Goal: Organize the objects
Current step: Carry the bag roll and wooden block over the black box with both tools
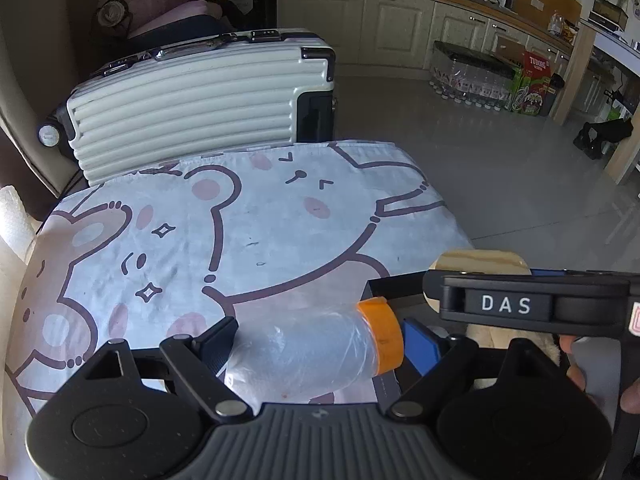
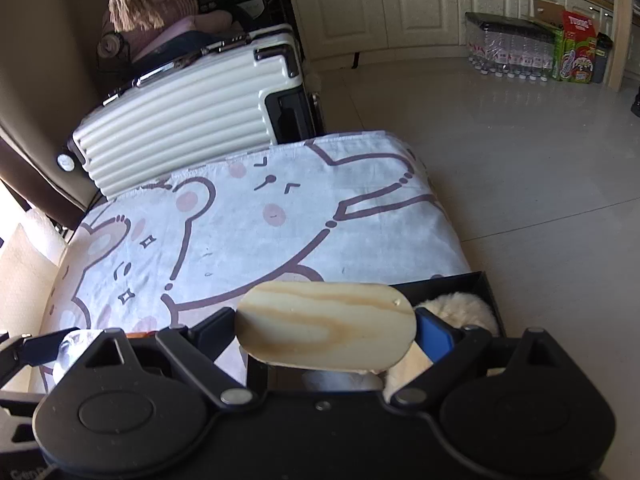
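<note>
Grippers carry objects toward the black box (image 2: 476, 280) at 4 o'clock: left gripper (image 1: 320, 344) jaws clamp a clear bottle (image 1: 312, 354), right gripper (image 2: 324, 332) jaws pinch a wooden board (image 2: 326, 326); lowering and release likely follow.

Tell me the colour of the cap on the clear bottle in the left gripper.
Orange. The cap on the clear bottle shows best in the left wrist view.

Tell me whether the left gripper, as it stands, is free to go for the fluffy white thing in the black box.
Probably not. The left gripper already holds a clear bottle with an orange cap between its fingers, and the right gripper, carrying a wooden piece, sits over the black box where the fluffy white thing lies.
</note>
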`<state>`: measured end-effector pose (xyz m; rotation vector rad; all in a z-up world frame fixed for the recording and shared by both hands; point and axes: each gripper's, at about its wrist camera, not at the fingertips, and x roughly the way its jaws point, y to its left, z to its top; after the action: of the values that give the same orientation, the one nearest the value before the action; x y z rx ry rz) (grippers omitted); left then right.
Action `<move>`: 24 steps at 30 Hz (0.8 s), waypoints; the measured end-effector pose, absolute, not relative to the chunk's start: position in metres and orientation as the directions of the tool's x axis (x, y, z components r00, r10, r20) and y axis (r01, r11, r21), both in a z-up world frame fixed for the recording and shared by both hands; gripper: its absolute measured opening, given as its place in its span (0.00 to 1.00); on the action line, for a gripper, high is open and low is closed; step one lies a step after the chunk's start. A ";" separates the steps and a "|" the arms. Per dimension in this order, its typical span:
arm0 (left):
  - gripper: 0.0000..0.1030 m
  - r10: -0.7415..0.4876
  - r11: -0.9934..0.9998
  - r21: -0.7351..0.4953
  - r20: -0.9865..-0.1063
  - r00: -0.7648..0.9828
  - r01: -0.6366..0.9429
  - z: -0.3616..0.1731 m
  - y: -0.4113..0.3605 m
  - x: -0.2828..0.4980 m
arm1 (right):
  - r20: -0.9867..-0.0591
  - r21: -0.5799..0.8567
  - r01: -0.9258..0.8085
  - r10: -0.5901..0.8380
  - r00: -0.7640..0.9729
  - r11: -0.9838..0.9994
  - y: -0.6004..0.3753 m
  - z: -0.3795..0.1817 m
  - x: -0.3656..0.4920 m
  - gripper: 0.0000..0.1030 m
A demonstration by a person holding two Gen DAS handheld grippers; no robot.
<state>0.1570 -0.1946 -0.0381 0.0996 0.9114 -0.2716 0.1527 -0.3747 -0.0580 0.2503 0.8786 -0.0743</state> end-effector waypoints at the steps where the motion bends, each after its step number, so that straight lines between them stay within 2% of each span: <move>1: 0.85 -0.191 0.961 -0.032 -0.794 0.577 0.274 -0.040 -0.194 0.160 | -0.774 0.184 0.165 0.039 0.631 0.969 -0.374 -0.062 0.157 0.92; 15: 0.85 -0.199 0.970 -0.087 -0.824 0.530 0.228 -0.067 -0.180 0.196 | -0.836 0.140 0.156 0.032 0.548 0.978 -0.375 -0.110 0.194 0.92; 21: 0.85 -0.208 0.967 -0.096 -0.828 0.521 0.234 -0.072 -0.185 0.201 | -0.846 0.128 0.175 0.016 0.533 0.976 -0.380 -0.118 0.197 0.93; 24: 0.85 -0.213 0.967 -0.101 -0.826 0.521 0.235 -0.072 -0.187 0.202 | -0.835 0.149 0.206 0.011 0.550 0.967 -0.387 -0.111 0.195 0.96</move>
<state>0.2022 -0.1871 -0.0717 0.0236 0.9865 -0.2683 0.1953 -0.3873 -0.1115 0.2410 0.9846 -0.1169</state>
